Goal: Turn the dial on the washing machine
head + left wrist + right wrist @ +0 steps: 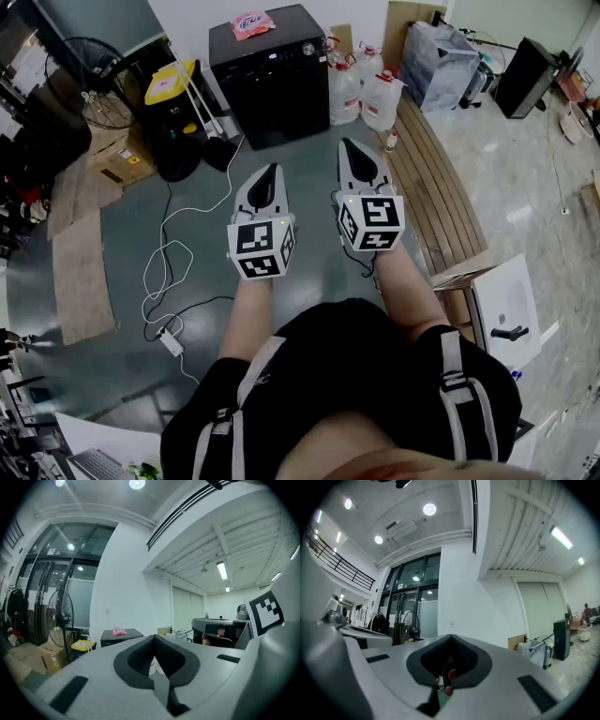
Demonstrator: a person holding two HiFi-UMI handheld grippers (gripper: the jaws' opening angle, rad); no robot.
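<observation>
Head view: left gripper [269, 172] and right gripper [353, 148] both clenched, nothing between the jaws, held well apart from the black washing machine [272, 84] against the wall. Its dial [307, 49], at the top right front corner, shows only here. The left gripper view catches the machine top with a pink packet [118, 631]; the right gripper view faces glass doors [408, 606].

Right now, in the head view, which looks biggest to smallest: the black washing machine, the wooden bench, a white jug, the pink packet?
Largest: washing machine and wooden bench, similar spread; the bench lies nearer, so unranked.
Then white jug.
Smallest: pink packet.
</observation>
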